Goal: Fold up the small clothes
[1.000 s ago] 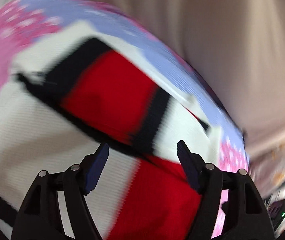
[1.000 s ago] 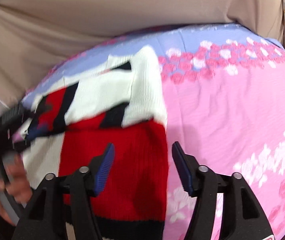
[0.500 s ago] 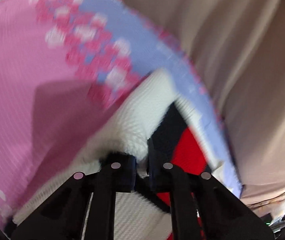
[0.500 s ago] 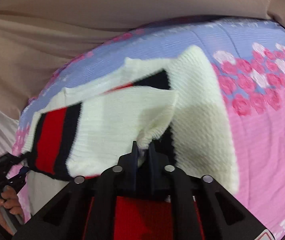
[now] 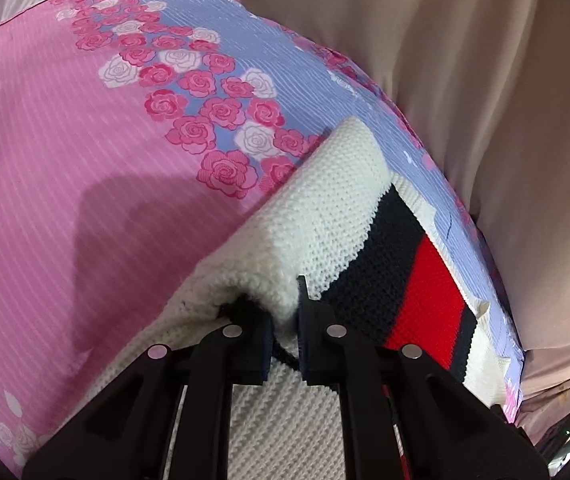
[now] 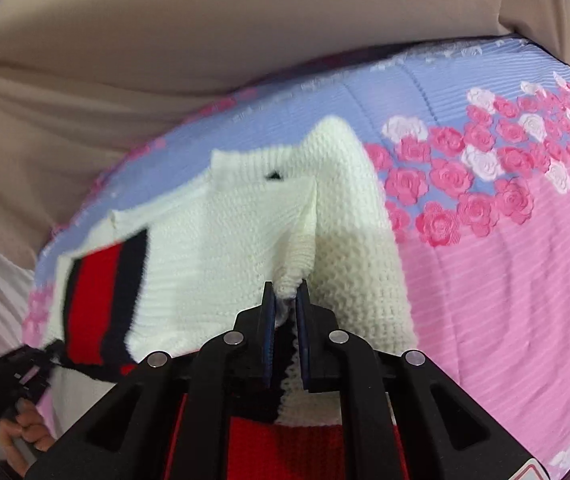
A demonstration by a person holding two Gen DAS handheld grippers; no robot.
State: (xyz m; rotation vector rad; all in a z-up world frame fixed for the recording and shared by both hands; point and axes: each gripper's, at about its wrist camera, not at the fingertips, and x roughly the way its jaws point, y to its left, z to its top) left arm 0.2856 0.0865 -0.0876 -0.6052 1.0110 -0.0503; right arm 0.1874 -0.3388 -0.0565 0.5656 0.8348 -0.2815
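Pinching the sweater (image 6: 221,236), each gripper (image 6: 285,300) hides its gripped edge.

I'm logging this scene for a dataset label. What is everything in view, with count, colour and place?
sweater: one, white knit with red and dark stripes, lying on the bedsheet, partly lifted.
bedsheet: one, pink and lilac with roses, under the sweater.
curtain: beige cloth, behind the bed.
left gripper: one, black, jaws shut on a white fold.
right gripper: one, black, jaws shut on a white fold.
hand: one, holding the left gripper, lower left in the right wrist view.
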